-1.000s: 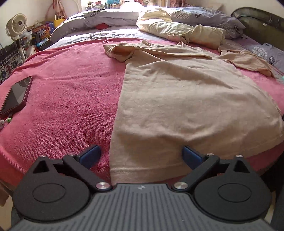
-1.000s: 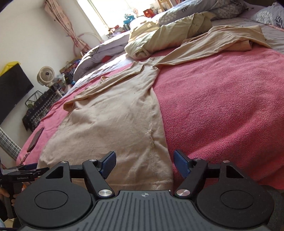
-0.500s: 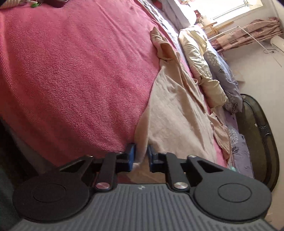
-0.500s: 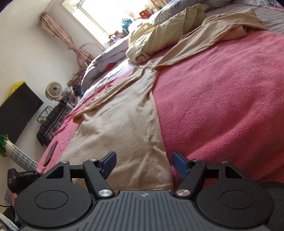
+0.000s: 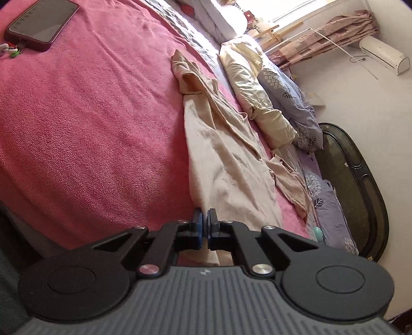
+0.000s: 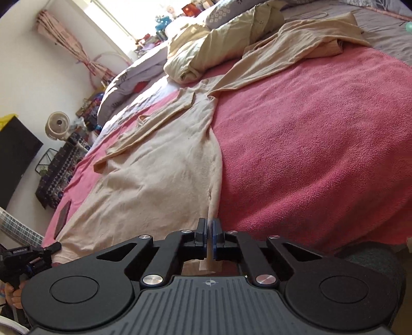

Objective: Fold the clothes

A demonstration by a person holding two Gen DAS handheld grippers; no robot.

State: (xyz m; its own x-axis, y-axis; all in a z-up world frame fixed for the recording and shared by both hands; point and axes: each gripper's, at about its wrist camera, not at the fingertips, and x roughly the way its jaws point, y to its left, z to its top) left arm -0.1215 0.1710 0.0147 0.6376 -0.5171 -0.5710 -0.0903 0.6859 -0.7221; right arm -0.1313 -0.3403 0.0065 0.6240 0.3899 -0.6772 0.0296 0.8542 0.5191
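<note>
Pinching only a thin bite of the hem, the left gripper (image 5: 205,226) was clamped on the near left bottom corner of the beige shirt (image 5: 226,167), and the right gripper (image 6: 209,233) was clamped on the opposite bottom corner along the side seam. The rest of the shirt lay flat on the pink bedspread (image 5: 90,123), running straight ahead of both grippers toward the pillows (image 5: 257,85). The likeliest failure seemed to be the cloth slipping out of one shallow grasp as the hem was carried forward, leaving a lopsided fold. Uneven lifting by the two grippers could skew the fold line. The sleeves (image 6: 296,46), bunched ahead and spread sideways, could end up trapped crooked inside the fold. A phone (image 5: 42,22) lay far ahead to the left, well apart from the shirt.
</note>
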